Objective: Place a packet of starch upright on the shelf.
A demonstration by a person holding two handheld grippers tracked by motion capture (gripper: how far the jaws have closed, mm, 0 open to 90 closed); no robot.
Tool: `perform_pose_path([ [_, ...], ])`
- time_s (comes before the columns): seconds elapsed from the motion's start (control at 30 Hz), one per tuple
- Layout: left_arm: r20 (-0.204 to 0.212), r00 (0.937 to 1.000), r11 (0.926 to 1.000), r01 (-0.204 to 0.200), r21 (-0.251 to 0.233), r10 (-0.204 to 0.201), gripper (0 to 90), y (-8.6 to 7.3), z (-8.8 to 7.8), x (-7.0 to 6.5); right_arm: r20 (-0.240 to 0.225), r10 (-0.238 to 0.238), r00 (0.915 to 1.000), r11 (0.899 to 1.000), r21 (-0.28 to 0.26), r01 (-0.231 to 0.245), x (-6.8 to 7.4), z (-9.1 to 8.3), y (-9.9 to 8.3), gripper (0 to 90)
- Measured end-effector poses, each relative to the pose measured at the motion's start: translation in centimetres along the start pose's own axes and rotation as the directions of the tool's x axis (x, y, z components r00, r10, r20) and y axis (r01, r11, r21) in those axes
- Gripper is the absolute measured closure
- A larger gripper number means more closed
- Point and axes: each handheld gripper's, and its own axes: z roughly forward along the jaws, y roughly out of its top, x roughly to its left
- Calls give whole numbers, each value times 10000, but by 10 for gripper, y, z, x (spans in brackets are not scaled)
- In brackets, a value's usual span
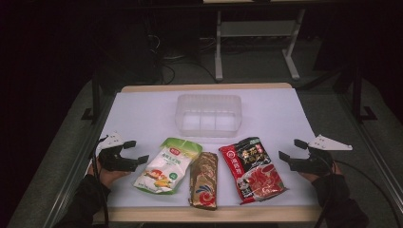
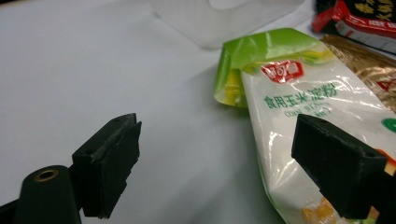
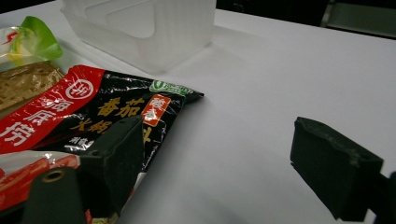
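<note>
Your left claw [image 1: 135, 151] sits low at the left edge of the white table [image 1: 142, 114], jaws spread and holding nothing. In the left gripper view one jaw stands over bare table and the other over the near edge of the green-and-white starch pouch [image 2: 299, 116], without touching it. That looks like a ready pose: you are lined up on the pouch beside you, not yet gripping it.

Moving right, the three packets lie flat, side by side, in a row along your edge of the table: one green-and-white starch pouch [image 1: 167, 165], one gold-brown packet [image 1: 204, 179] touching or just beside it, and one red-and-black soup-base packet [image 1: 253, 169] a little apart. Laid out this way, each has a free edge a claw can reach from its own side.

Behind the row, near the middle of the table, stands one clear plastic bin [image 1: 208, 115], open at the top and empty as far as you can see. It probably sits there as the place the packets go, in reach of both hands.

On the right, your right claw [image 1: 291, 149] mirrors the left: jaws spread, empty, pointing inward. In the right gripper view one jaw overlaps the corner of the soup-base packet [image 3: 93, 116] and the other stands over bare table.

Count: two claws, three packets, one bin.
</note>
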Motion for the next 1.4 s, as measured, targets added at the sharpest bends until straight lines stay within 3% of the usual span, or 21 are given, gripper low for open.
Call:
perform_pose_path([
  [0.13, -131, 9999, 9997, -83, -222, 80, 132, -1, -2, 0, 2, -117, 9999, 9998, 141, 117, 4, 1, 2, 144],
  [0.33, 36, 9998, 9996, -186, 201, 185, 124, -1, 0, -1, -197, -465, 9987, 9983, 330, 471, 14, 4, 6, 151],
  [0.4, 329, 9994, 9997, 38, 244, -47, 124, 0, 1, 0, -302, -456, 9985, 9982, 371, 468, 16, 5, 6, 151],
  [0.53, 703, 9975, 9986, -135, 511, 99, 137, 7, 9, -3, -484, -481, 9977, 9973, 524, 507, 18, 8, 5, 158],
  [0.63, 1424, 9898, 9968, -72, 799, -43, 137, 11, 21, -4, -488, -423, 9979, 9974, 570, 450, 17, 10, 5, 158],
  [0.87, 2271, 9706, 9885, 481, 1434, -802, 135, 17, 47, 2, -649, -560, 9963, 9950, 786, 611, 20, 14, 3, 190],
  [0.97, 2330, 9675, 9853, 618, 1592, -983, 133, 19, 55, 5, -647, -549, 9964, 9949, 813, 601, 20, 15, 3, 193],
  [1.0, 2262, 9696, 9844, 561, 1667, -936, 133, 20, 58, 6, -675, -549, 9962, 9947, 836, 605, 20, 15, 3, 199],
  [1.1, 2376, 9639, 9813, 794, 1751, -1204, 132, 23, 66, 11, -712, -523, 9961, 9946, 857, 583, 19, 16, 2, 201],
  [1.27, 2346, 9654, 9783, 683, 1957, -1143, 133, 27, 79, 14, -805, -566, 9951, 9943, 857, 635, 19, 16, 2, 221],
  [1.4, 2606, 9601, 9796, 502, 1947, -1011, 138, 31, 87, 13, -853, -598, 9946, 9943, 829, 669, 20, 15, 3, 240],
])
